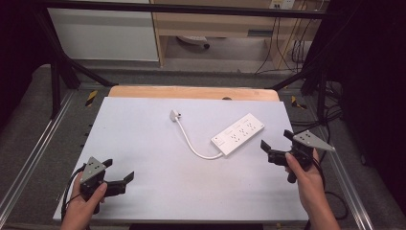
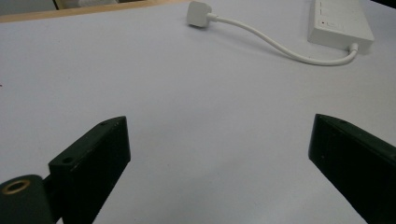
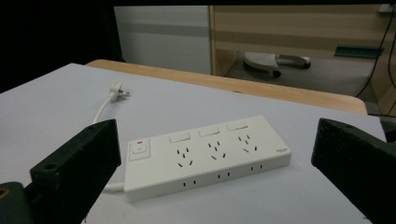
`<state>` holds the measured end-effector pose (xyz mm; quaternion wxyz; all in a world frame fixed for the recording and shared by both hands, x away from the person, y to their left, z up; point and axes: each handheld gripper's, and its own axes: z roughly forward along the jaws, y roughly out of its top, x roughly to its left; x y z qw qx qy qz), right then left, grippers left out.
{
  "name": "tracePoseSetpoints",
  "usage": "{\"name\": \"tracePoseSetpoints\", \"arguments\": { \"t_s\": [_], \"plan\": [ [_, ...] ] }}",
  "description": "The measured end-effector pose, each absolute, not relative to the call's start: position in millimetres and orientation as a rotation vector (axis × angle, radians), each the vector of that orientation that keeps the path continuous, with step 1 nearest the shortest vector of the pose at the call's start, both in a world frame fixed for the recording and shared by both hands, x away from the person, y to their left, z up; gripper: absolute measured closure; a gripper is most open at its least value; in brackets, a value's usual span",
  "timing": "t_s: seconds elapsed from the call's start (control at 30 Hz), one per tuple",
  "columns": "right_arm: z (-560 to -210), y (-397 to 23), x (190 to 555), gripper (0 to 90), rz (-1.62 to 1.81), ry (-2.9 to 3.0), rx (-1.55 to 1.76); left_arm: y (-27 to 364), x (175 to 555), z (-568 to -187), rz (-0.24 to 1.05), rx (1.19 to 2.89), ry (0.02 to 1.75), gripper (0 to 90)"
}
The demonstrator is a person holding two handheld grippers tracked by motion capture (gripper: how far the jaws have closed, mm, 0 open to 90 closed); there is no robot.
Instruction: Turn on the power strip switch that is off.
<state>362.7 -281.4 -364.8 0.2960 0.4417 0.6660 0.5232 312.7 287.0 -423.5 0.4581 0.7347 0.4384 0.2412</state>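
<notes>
Starting from the left, we hold the left gripper [image 1: 120, 174] low over the near left corner of the white table [image 1: 143, 143], jaws spread wide and gripping nothing. It is well apart from everything, so we judge little risk here, except that its trailing cable could drag on the table edge if we reach forward quickly.

Moving toward the middle, the plug [image 1: 175, 115] lies on its side near the far part of the table, and its white cord [image 1: 191, 143] curves back to the power strip [image 1: 238, 133]. If we pull the strip away, we think the cord may tighten and the plug may slide or flip, because nothing holds it down.

The strip lies flat and diagonal on the right half of the table. In the right gripper view it is a white, smooth plastic body [image 3: 205, 156] with three socket groups, three small switches above them, and one main button with a red mark at the cord end.

At the right, the right gripper [image 1: 275, 143] hovers just beside the strip's near right end, jaws also wide open and empty. The body is broad and slippery, so we judge that a grip across the width may slip, or a jaw may press a switch by accident.
</notes>
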Motion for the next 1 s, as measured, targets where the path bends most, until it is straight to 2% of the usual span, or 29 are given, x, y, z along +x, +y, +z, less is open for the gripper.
{"name": "tracePoseSetpoints", "arguments": {
  "t_s": [0.33,1.0],
  "plan": [
    [-395,-289,350,2.7,1.377,1.739,1.152,288,312,-423,0.603,1.810,1.078,5.7],
    [-453,-279,360,3.2,1.251,1.887,1.207,287,312,-422,0.598,1.809,1.068,5.7]
  ]
}}
